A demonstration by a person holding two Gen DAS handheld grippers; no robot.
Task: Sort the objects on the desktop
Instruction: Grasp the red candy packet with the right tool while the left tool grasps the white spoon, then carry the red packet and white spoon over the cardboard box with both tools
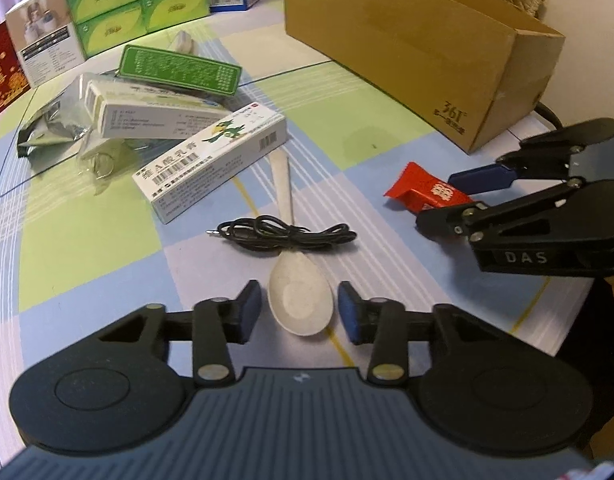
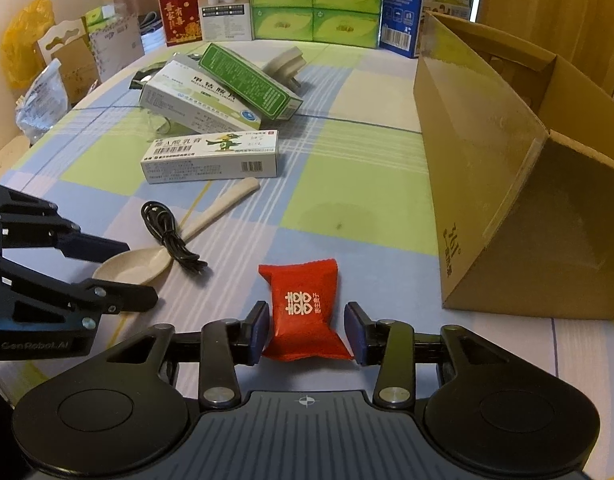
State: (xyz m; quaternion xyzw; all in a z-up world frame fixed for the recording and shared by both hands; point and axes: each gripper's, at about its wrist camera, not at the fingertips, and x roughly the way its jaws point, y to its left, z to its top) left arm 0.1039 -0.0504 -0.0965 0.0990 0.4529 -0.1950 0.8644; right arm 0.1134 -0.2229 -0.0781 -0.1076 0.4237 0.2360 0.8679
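Note:
A cream plastic spoon [image 1: 300, 300] lies on the checked tablecloth, its bowl between the fingers of my left gripper [image 1: 300, 314], which is open and straddles it. In the right wrist view the same spoon [image 2: 135, 266] lies between the left gripper's [image 2: 141, 274] black fingers. A red candy packet [image 2: 303, 312] lies flat between the blue pads of my right gripper [image 2: 305, 332]. That gripper is open, with its pads close to the packet's sides and the packet not squeezed. From the left wrist view the packet [image 1: 423, 190] shows between the right gripper's [image 1: 437, 199] fingers.
A coiled black cable [image 1: 283, 234] lies across the spoon's handle. Behind it is a heap of medicine boxes: a white one with a green bird [image 1: 215, 162] and a green one [image 1: 179, 70]. An open cardboard box [image 2: 507, 200] stands to the right. Tissue packs [image 2: 315, 4] line the back.

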